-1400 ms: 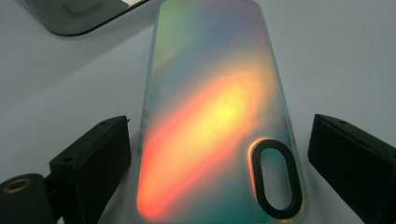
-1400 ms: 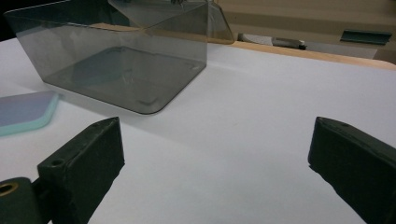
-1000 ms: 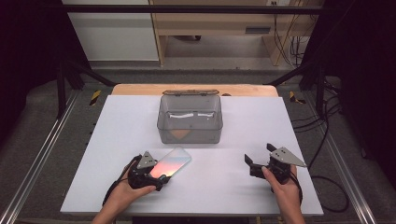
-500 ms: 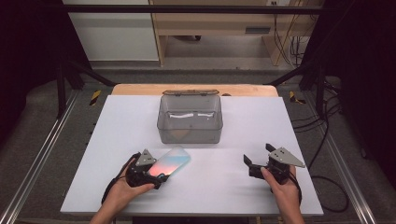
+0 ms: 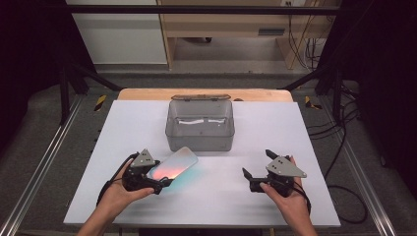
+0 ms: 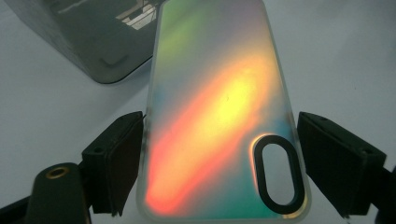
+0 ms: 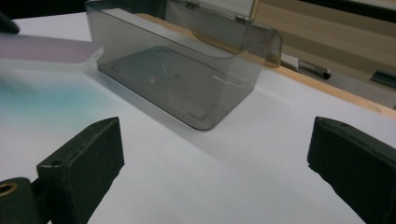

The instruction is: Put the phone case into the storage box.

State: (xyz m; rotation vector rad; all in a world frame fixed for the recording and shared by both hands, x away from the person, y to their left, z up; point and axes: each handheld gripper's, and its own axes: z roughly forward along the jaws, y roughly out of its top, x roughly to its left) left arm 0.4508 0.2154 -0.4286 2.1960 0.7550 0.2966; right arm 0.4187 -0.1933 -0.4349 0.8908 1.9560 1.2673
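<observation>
Both hands had lifted a little since the earlier picture, and the shiny phone case had come up off the white tabletop [image 5: 123,137] with the left one. Biggest of all was that tabletop, and near its back edge stood the clear grey box [image 5: 200,127] with its lid open. Next in size came the phone case [image 5: 173,164], glowing pink and green. It was held in the left gripper [image 6: 219,149], whose fingers [image 6: 122,158] pressed on its two long sides near the camera hole. Its long way pointed up and away from the fingers, toward the near front wall of the box, so the left hand looked nearer for putting it in. Off to the side, the right gripper [image 7: 210,158] had its fingers [image 7: 86,158] wide apart with nothing between them.
</observation>
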